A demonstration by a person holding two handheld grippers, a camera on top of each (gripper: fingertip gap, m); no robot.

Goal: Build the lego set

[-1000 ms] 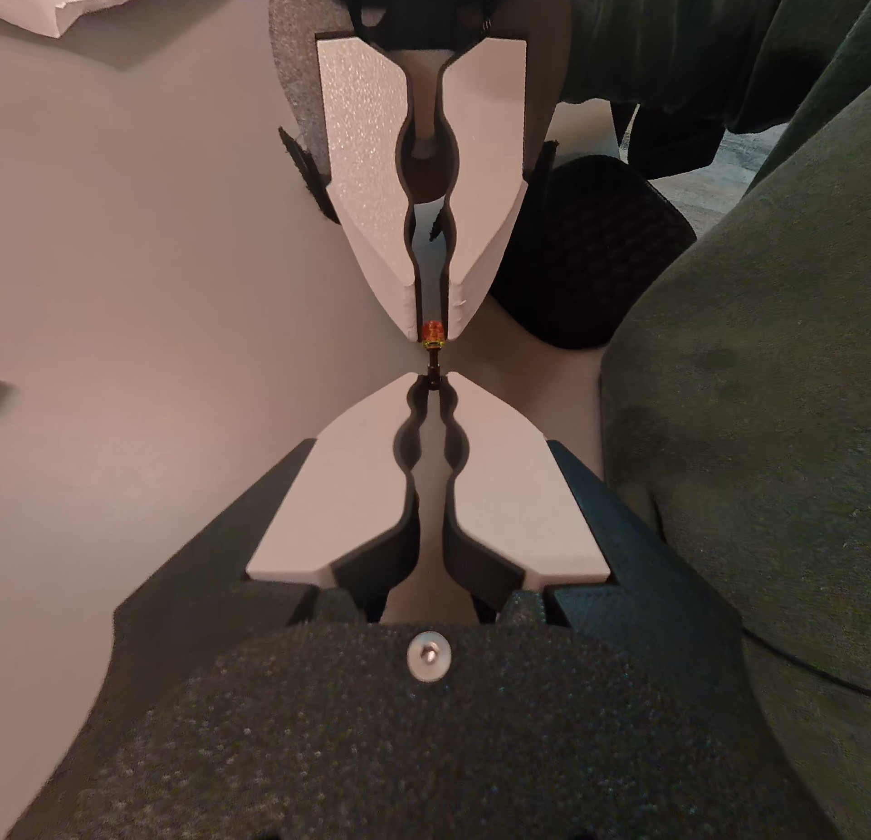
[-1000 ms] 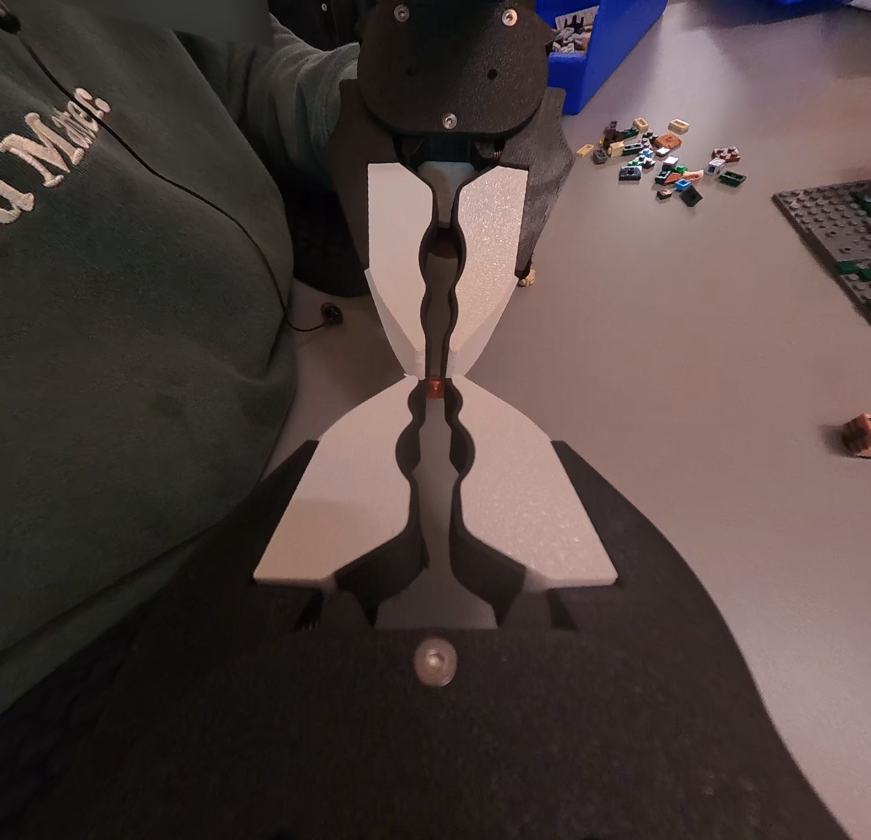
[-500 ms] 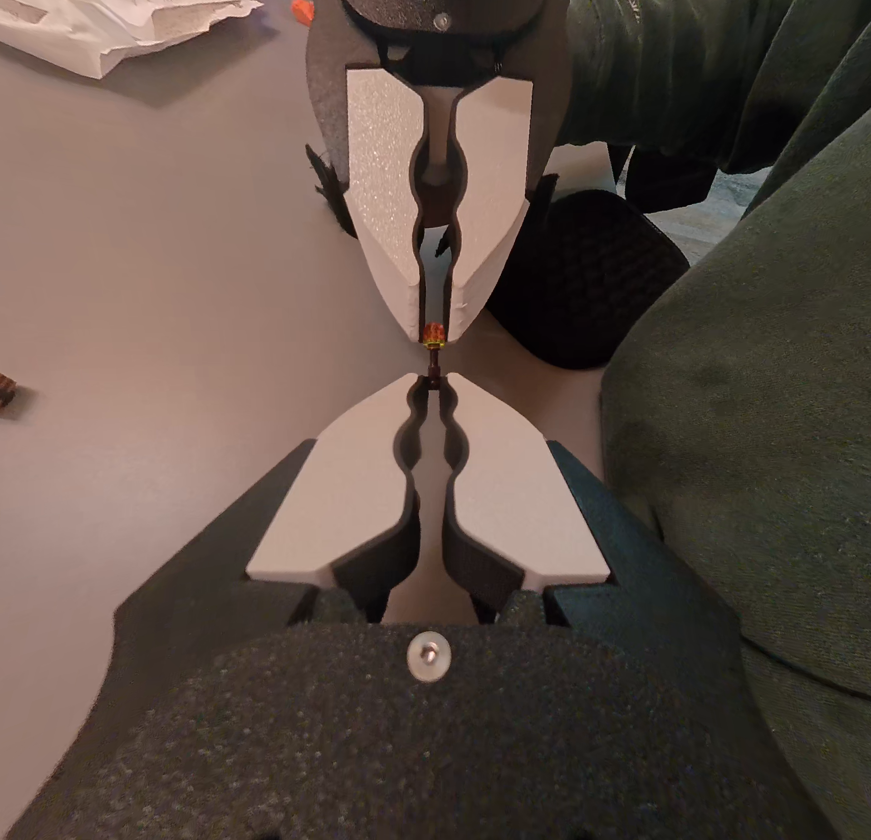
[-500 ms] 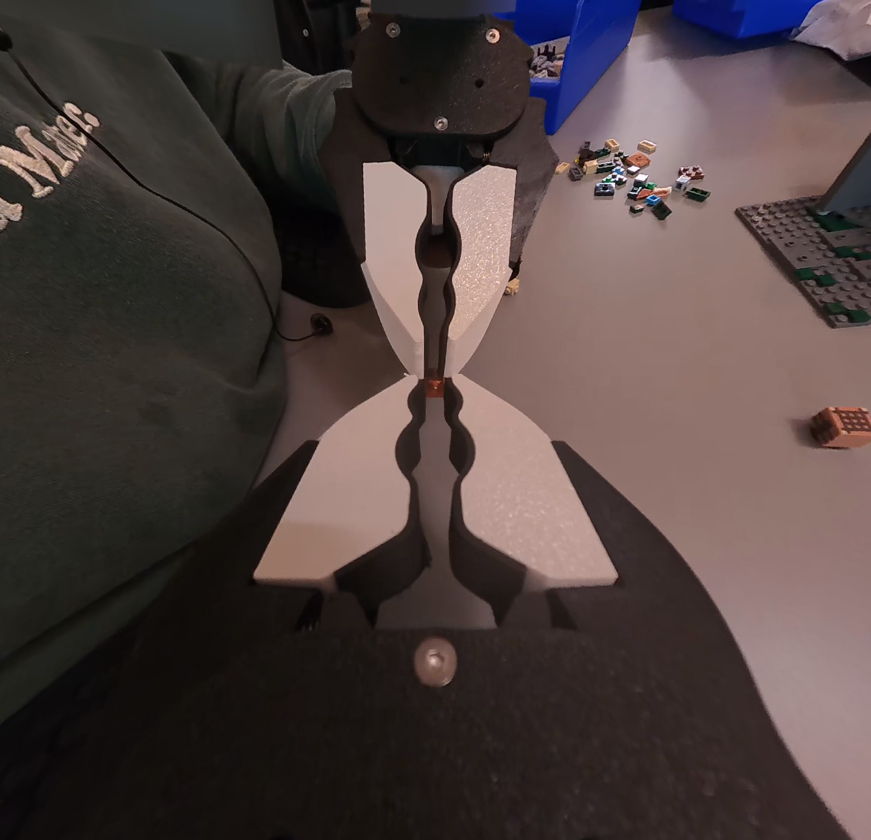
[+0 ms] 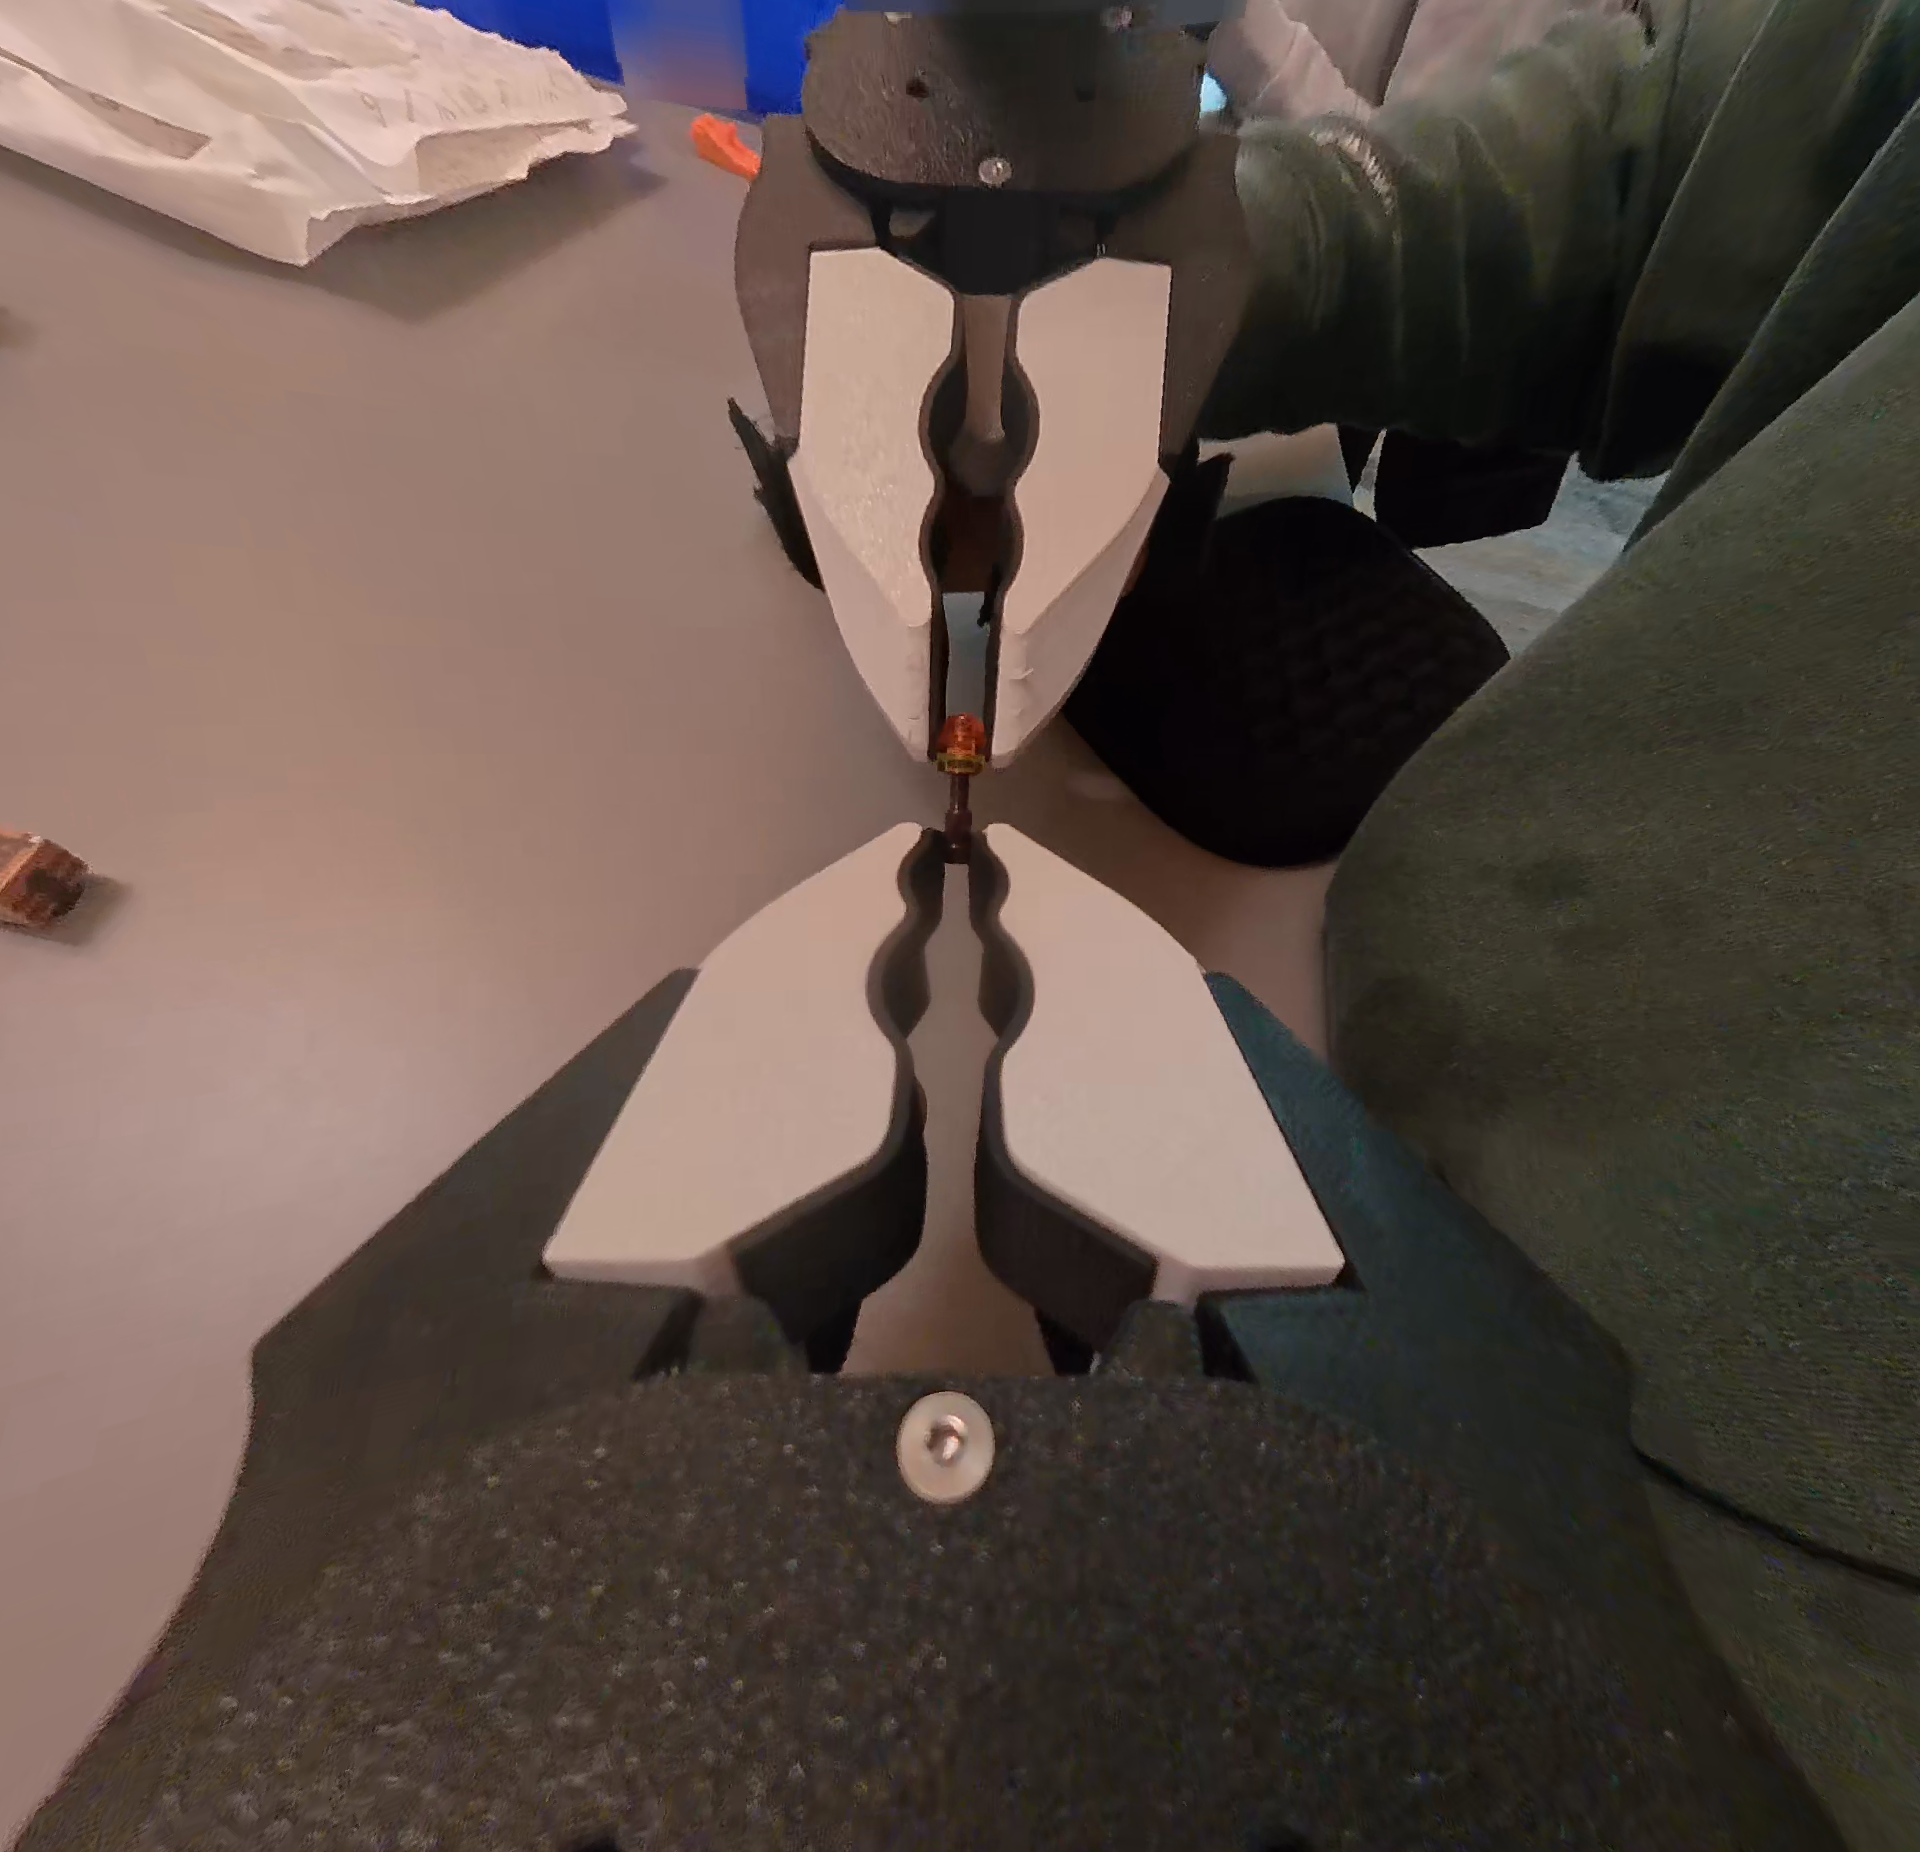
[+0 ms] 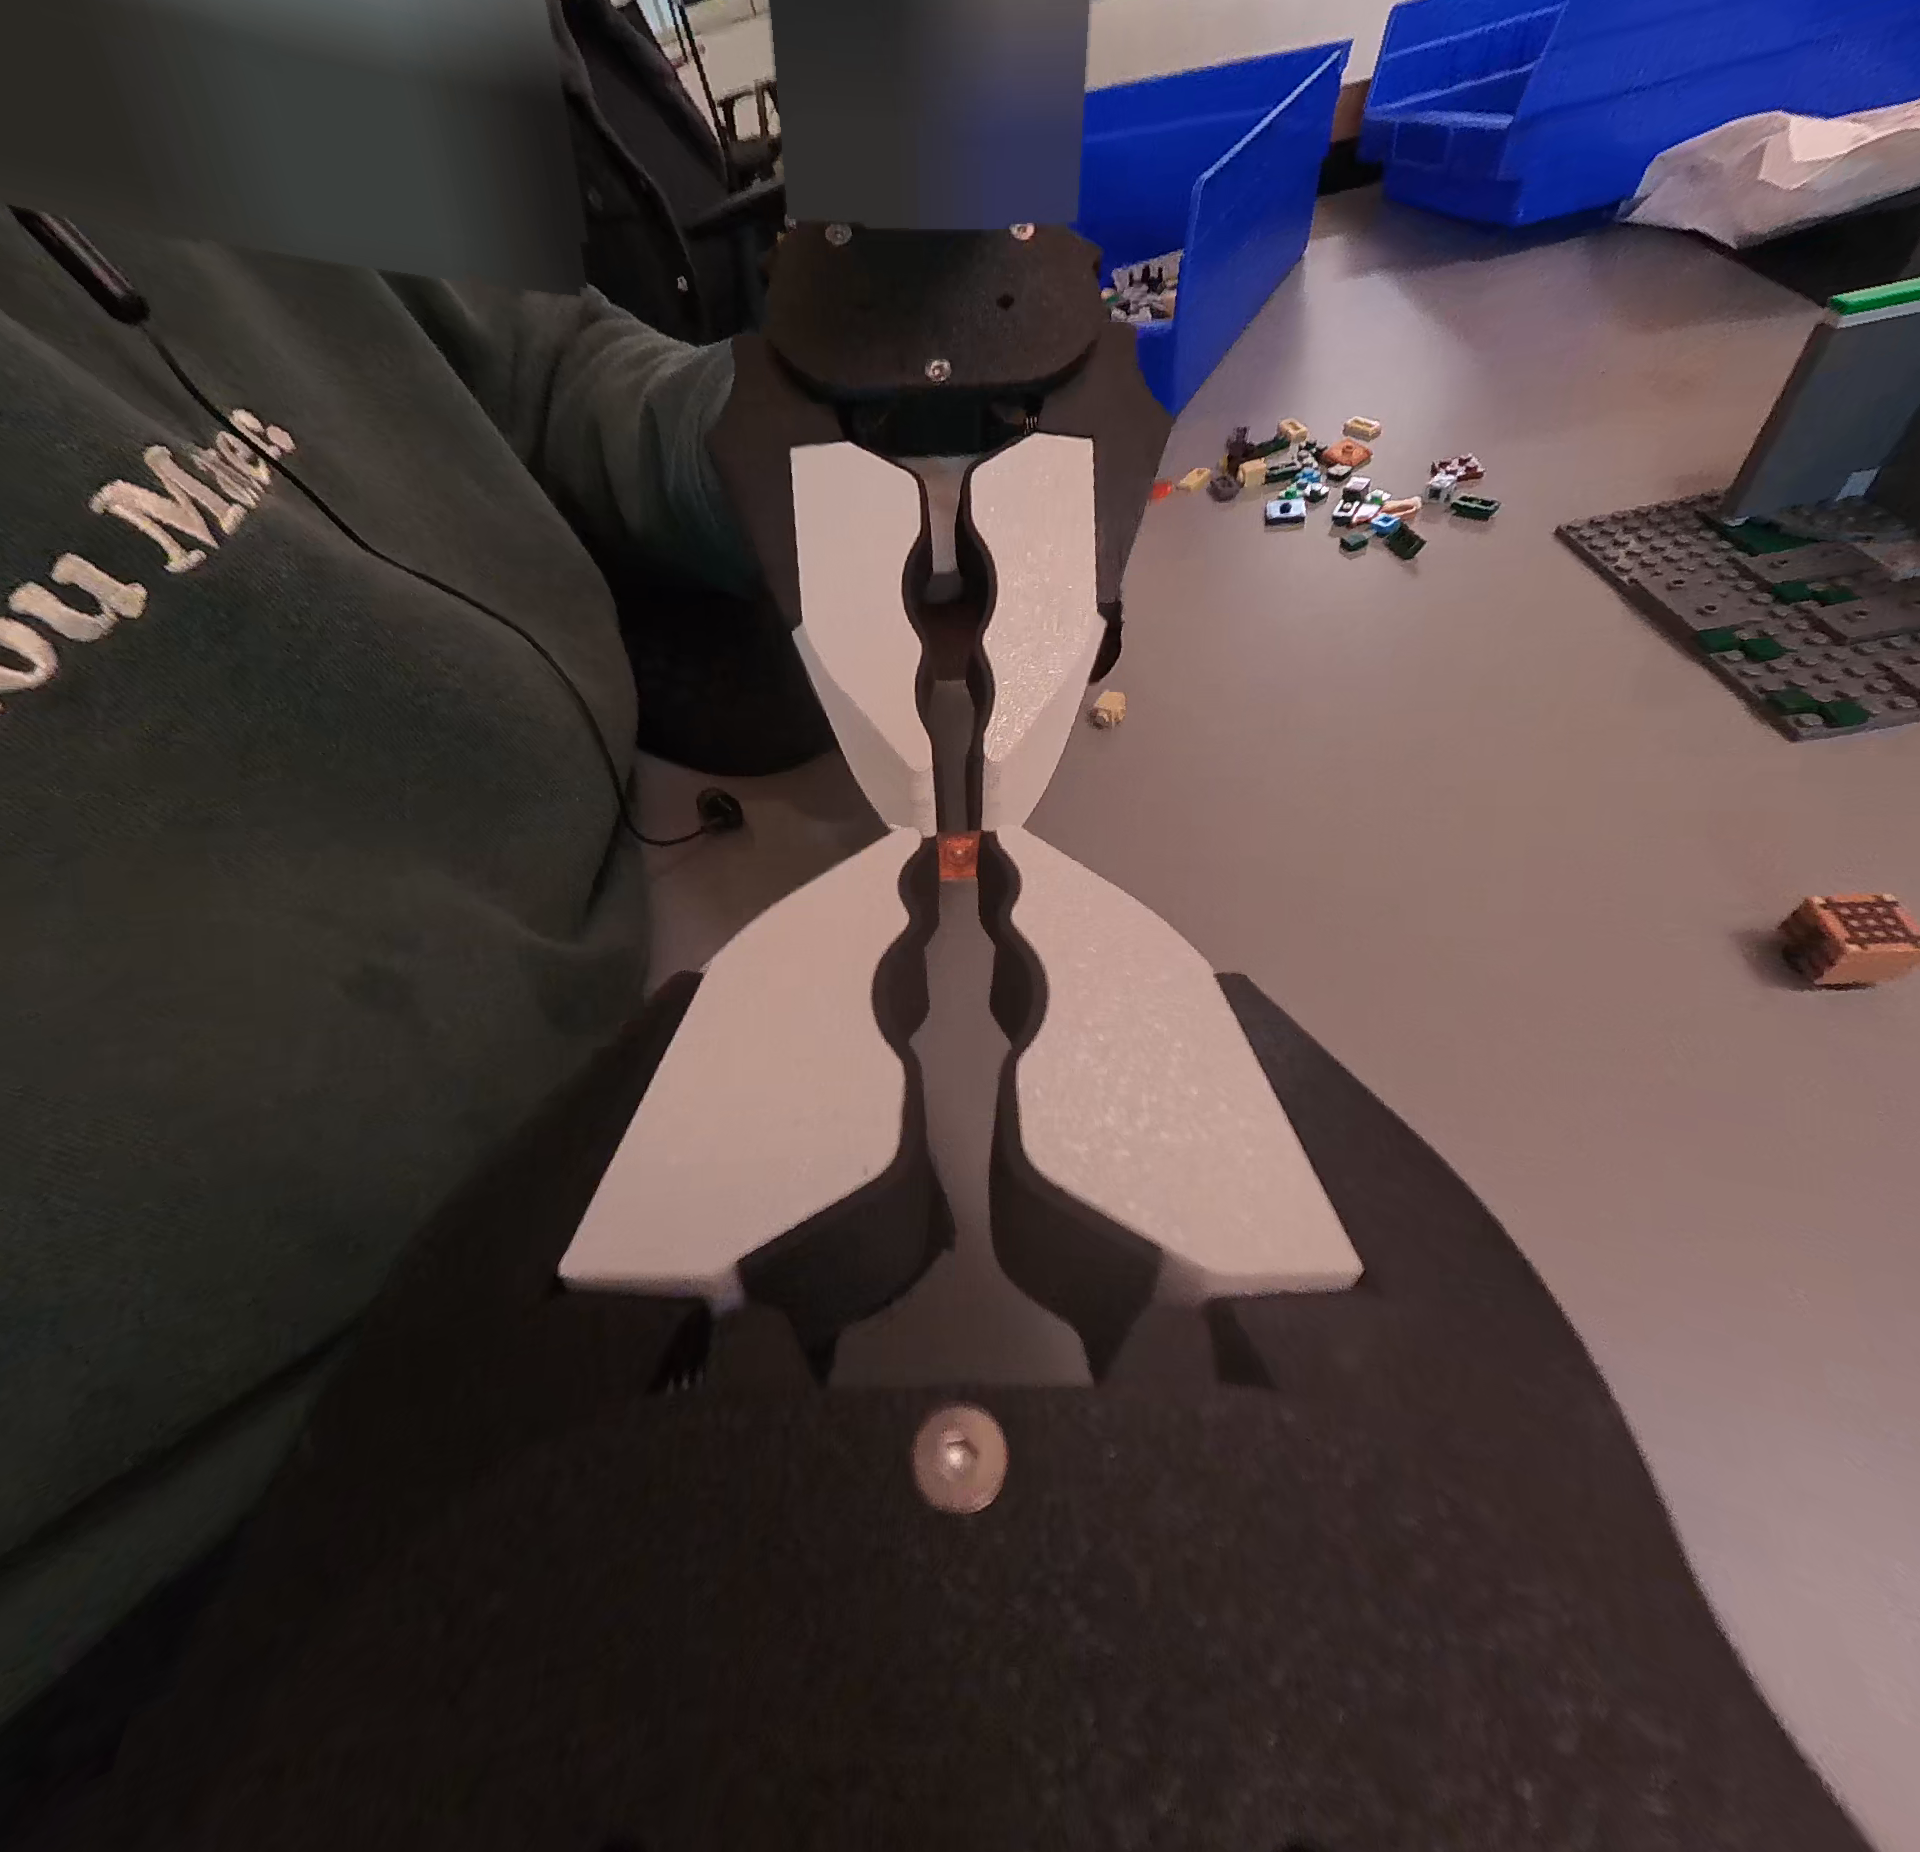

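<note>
1. Left wrist view shows the left gripper [image 5: 957,846] with jaws closed on the lower end of a thin dark stem [image 5: 955,826], held in the air above the near edge of the tabletop [image 5: 416,607].
2. Facing it tip to tip, the right gripper [image 5: 961,753] pinches a tiny orange stud [image 5: 959,740] with a yellowish ring beneath it; the stem's top appears to meet that ring, though the joint is too small to be sure.
3. Right wrist view confirms the right gripper [image 6: 957,855] clamped on the orange piece, seen end-on.
4. Both parts are probably featherweight, stiff and glossy plastic, so likely to twist or shoot out of the jaws under a crooked squeeze.
5. Best hold: the stud across its round sides, the stem low on its shaft, leaving the mating ends free.
6. Push straight along the stem's axis; sideways load could bend or snap it.
7. Loose bricks [image 6: 1340,483] and a grey baseplate [image 6: 1766,607] lie toward the tabletop's far right edge.
</note>
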